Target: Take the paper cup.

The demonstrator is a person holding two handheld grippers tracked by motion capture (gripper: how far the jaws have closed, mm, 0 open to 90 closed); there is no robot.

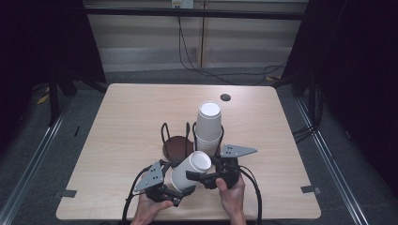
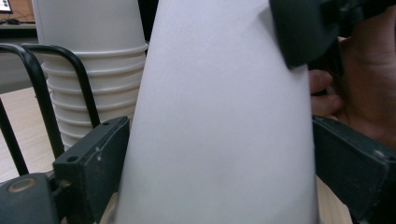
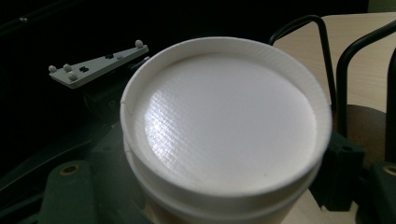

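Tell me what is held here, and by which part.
The right gripper clamps the tilted white paper cup near its closed base end. The left gripper has its jaws around the cup's wider part; whether they press cannot be told.

My left hand-held gripper (image 1: 180,191) is a matte black block body with two flat black jaws, small screw holes on their faces and a brass-coloured insert near the base. A grey three-cornered plate (image 1: 150,176) with small white studs sits on top. My right hand-held gripper (image 1: 199,177) is built the same, with its own grey plate (image 1: 238,151). Black cables (image 1: 256,197) loop back from both. My forearms are bare, no sleeves in sight
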